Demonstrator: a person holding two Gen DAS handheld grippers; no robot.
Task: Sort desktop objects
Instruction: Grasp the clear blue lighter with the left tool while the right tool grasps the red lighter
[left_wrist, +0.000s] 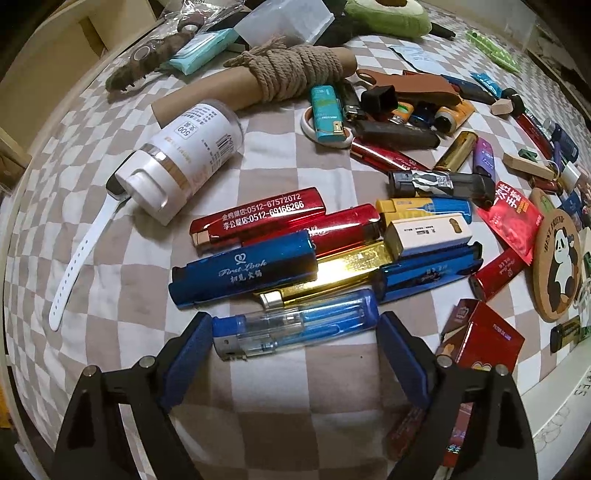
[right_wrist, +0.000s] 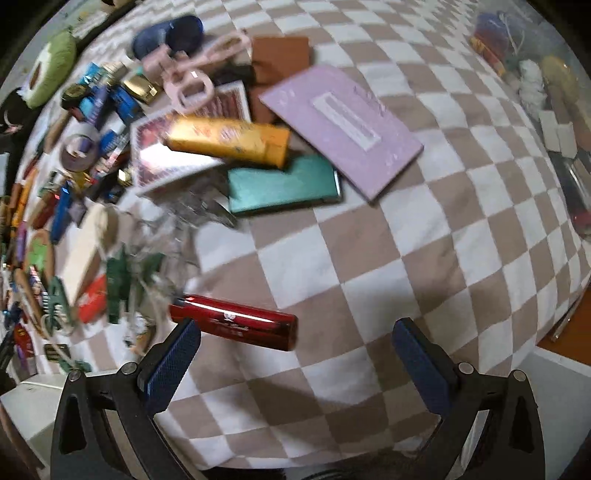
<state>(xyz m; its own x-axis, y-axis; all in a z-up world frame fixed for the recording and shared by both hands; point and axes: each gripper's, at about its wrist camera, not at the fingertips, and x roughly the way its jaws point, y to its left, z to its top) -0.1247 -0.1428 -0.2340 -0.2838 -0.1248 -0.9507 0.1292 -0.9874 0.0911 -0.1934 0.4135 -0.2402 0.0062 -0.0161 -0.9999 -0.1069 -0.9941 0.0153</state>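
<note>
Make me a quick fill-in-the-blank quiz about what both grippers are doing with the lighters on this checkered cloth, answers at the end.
1. The clear blue lighter lies between the open jaws of the ____ gripper.
2. The lighter nearest the right gripper is ____ in colour.
3. The white bottle is lying on its ____.
4. The round coaster shows a ____.

Missing words: left; red; side; panda

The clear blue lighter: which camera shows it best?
The left wrist view: the clear blue lighter lies whole and sharp between the open fingers of the left hand-held gripper. The right wrist view does not show it recognizably.
</note>
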